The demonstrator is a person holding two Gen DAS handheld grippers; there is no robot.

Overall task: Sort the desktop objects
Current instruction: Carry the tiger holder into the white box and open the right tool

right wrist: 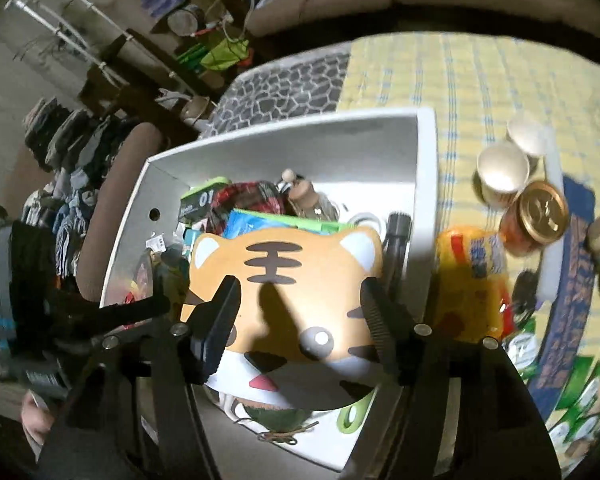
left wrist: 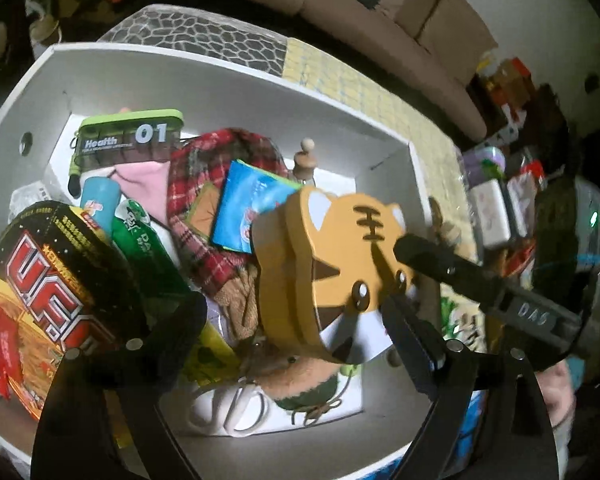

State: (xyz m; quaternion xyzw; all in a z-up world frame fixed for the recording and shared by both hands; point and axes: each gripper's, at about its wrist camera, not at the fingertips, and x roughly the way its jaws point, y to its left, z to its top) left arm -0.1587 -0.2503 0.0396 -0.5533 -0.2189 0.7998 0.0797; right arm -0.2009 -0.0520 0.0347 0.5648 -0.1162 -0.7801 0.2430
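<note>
Right gripper [right wrist: 300,312] is held apart, astride a flat, glossy tiger-face box [right wrist: 284,300]; pad contact cannot be told. Left gripper [left wrist: 292,320] is spread wide. The tiger box is tilted atop clutter inside the white bin [right wrist: 424,184]: plaid cloth [left wrist: 204,236], blue packet [left wrist: 248,208]. Paper cups [right wrist: 504,168] are seen beside, on the checked surface [right wrist: 460,80].

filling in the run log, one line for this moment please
item: orange tiger-face box | place: over white bin | right gripper: open around it | left gripper: open

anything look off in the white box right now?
The tiger-face tin isn't seated: it lies tilted on top of the heaped clutter in the white box, one edge up. The right gripper straddles it, jaws apart. Nothing looks spilled or broken.
</note>
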